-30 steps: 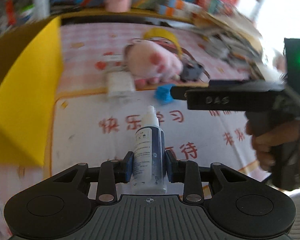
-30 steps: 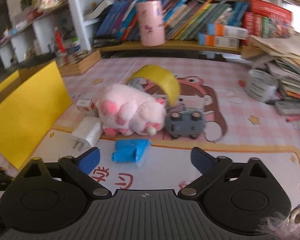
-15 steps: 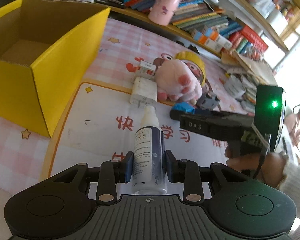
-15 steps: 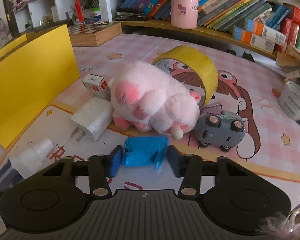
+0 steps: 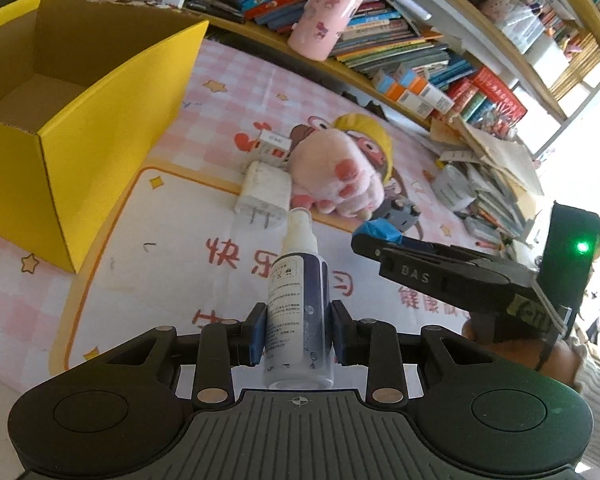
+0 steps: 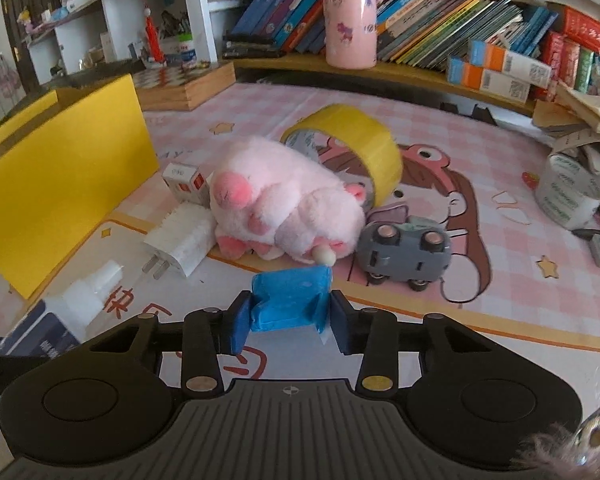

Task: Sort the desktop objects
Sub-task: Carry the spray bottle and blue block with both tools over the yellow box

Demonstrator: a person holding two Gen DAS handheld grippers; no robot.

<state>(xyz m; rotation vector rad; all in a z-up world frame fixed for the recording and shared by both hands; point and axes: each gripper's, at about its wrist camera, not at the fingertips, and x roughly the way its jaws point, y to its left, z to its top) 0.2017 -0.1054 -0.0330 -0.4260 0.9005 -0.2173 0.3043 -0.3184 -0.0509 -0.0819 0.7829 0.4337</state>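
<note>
The right gripper point(image 6: 288, 320) is closing its jaws on a soft blue packet point(image 6: 290, 300), the pads already pressing its two ends, near the front of the printed desk mat point(image 6: 500, 160); the left gripper point(image 5: 298, 334) is clamped tight on a spray bottle point(image 5: 298, 304), nozzle pointing away, held above the mat. The packet looks crumpled and limp, so I judge it could fold or slide out of the pinch when lifted, and its far edge lies just beside the pink plush paw point(image 6: 284, 208) and near the grey toy car point(image 6: 406, 252), which a careless lift might drag or nudge. The bottle is gripped low on its body and could tip forward on the way to the yellow box point(image 5: 80, 120) at far left. A second ago the right jaws stood wide with the packet lying loose beyond them; now they have it pinched, while the bottle's grip is unchanged
</note>
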